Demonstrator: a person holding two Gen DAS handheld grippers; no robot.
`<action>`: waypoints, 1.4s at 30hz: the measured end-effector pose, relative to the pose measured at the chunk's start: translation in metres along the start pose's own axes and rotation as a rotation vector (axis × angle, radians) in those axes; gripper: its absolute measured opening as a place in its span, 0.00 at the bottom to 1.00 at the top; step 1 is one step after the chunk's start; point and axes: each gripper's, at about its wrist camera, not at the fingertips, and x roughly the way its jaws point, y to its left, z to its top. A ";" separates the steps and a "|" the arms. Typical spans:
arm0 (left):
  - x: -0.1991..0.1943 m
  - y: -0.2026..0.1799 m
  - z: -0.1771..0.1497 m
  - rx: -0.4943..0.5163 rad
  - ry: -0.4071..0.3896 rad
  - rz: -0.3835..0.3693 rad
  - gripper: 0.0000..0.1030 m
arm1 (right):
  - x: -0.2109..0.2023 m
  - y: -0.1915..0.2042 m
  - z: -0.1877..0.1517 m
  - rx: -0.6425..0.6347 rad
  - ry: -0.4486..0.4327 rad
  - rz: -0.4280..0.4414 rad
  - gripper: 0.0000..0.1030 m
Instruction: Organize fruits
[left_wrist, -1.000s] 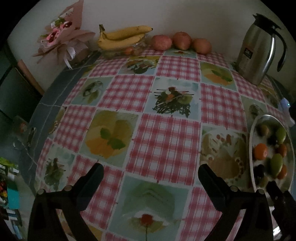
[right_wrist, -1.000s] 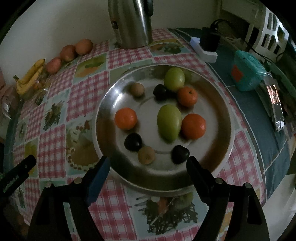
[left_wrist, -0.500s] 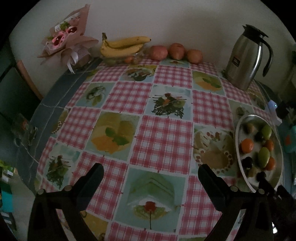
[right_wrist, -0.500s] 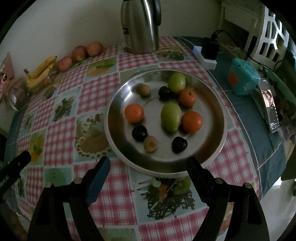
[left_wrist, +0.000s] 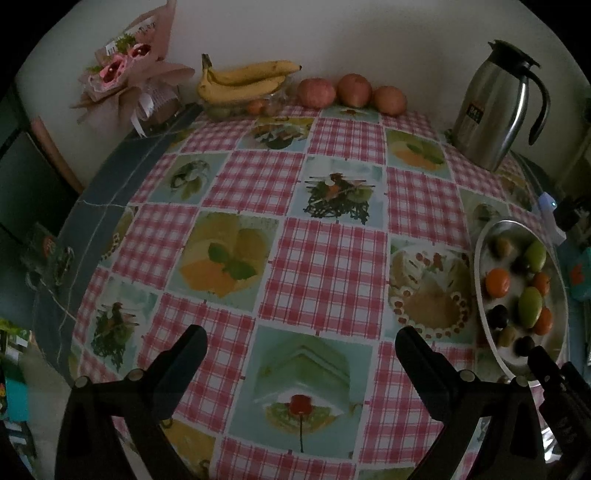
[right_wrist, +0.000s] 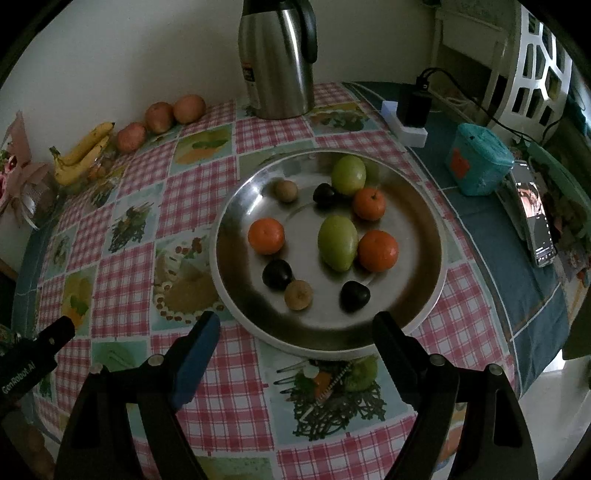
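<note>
A round steel plate (right_wrist: 421, 299) sits on the checked tablecloth and holds three oranges (right_wrist: 266, 236), two green fruits (right_wrist: 337, 243), three dark plums (right_wrist: 277, 273) and two small brown fruits (right_wrist: 298, 294). My right gripper (right_wrist: 295, 328) is open and empty, hovering just in front of the plate's near rim. My left gripper (left_wrist: 301, 345) is open and empty over the tablecloth, left of the plate (left_wrist: 480, 314). Bananas (left_wrist: 243, 79) and three apples (left_wrist: 352, 90) lie along the far wall.
A steel thermos jug (right_wrist: 277, 55) stands behind the plate. A pink bouquet (left_wrist: 125, 79) lies at the far left. A power strip with charger (right_wrist: 408, 118), a teal box (right_wrist: 478, 164) and a phone (right_wrist: 535, 218) sit on the blue cloth to the right.
Both grippers have pulled back and risen from the table, so more of it shows. The plate looks smaller and farther in the right wrist view. Both stayed open; no fruit moved.
</note>
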 end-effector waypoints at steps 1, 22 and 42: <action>0.000 0.000 0.000 0.000 0.001 -0.001 1.00 | 0.000 0.000 0.000 -0.001 0.000 0.000 0.83; 0.003 -0.002 -0.001 0.003 0.015 0.002 1.00 | 0.003 0.002 -0.001 -0.011 0.009 0.001 0.83; 0.005 -0.003 -0.002 0.000 0.020 0.000 1.00 | 0.003 0.002 -0.001 -0.010 0.009 0.001 0.82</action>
